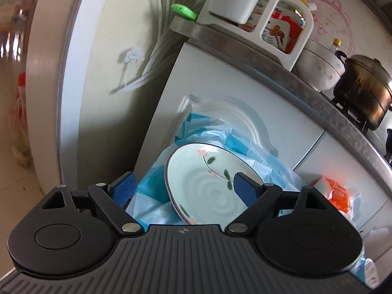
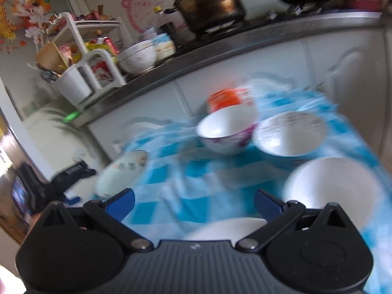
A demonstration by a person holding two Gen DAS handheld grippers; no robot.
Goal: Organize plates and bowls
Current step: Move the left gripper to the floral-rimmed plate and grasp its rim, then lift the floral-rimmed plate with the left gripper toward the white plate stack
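A pale floral plate [image 1: 208, 186] lies tilted at the edge of the blue checked tablecloth [image 1: 152, 196]. My left gripper [image 1: 183, 191] is open just above it, its right pad [image 1: 245, 191] over the plate and its left pad [image 1: 123, 189] clear of the rim. The right wrist view is blurred. My right gripper [image 2: 193, 205] is open over the cloth [image 2: 196, 171], holding nothing. Ahead of it stand a purple-flowered bowl [image 2: 225, 132], a speckled bowl [image 2: 290, 134] and a white bowl [image 2: 330, 183]. A white rim [image 2: 227, 227] shows under its fingers. The floral plate [image 2: 122, 171] and the left gripper [image 2: 71, 171] are at its left.
White cabinet doors [image 1: 220, 85] rise right behind the table under a steel counter [image 1: 306, 93]. On the counter are a white rack [image 1: 269, 19], a bowl [image 2: 137, 56] and a brown pot [image 2: 210, 2]. An orange packet [image 1: 335, 193] lies on the cloth.
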